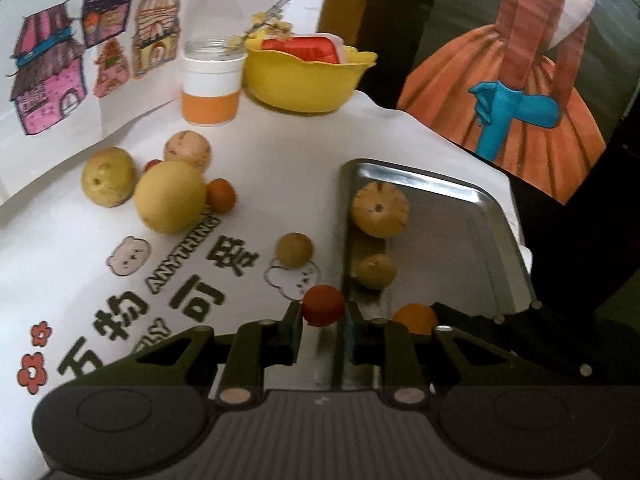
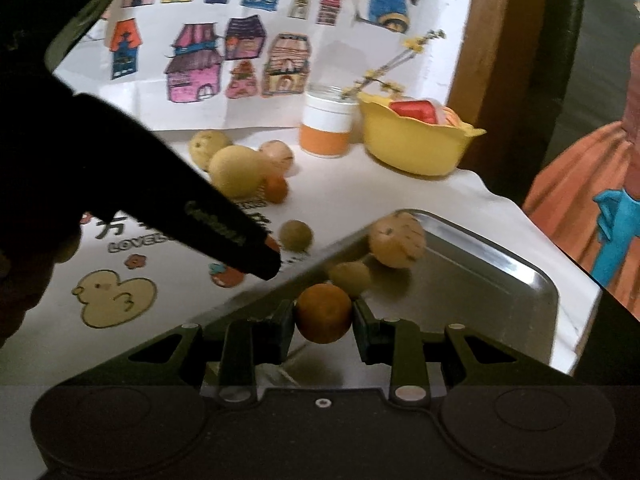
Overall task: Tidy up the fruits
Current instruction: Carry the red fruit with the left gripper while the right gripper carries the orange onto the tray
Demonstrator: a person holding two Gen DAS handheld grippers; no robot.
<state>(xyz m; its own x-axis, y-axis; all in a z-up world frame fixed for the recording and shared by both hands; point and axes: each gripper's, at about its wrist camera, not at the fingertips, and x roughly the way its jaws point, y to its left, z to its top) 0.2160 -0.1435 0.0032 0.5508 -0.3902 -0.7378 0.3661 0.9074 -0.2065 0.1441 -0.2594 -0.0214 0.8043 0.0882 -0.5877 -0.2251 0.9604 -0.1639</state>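
Note:
My left gripper [image 1: 323, 312] is shut on a small red fruit [image 1: 323, 305], held just left of the steel tray's rim [image 1: 432, 178]. My right gripper [image 2: 323, 322] is shut on an orange fruit [image 2: 323, 312] over the tray's near corner [image 2: 536, 280]; the same orange fruit [image 1: 414, 317] shows beside the right gripper's dark body in the left wrist view. In the tray lie a ribbed tan fruit [image 1: 380, 209] and a smaller yellow-green one [image 1: 375, 271]. On the cloth sit a large yellow fruit [image 1: 170, 196], a yellow-green fruit [image 1: 107, 176], a tan one [image 1: 187, 151], a small orange one [image 1: 220, 195] and a small brown one [image 1: 295, 250].
A yellow bowl [image 1: 296, 84] holding a red packet and a white-and-orange jar [image 1: 210, 92] stand at the back. House drawings cover the wall behind. The table drops off right of the tray. The left gripper's dark body [image 2: 180, 192] crosses the right wrist view.

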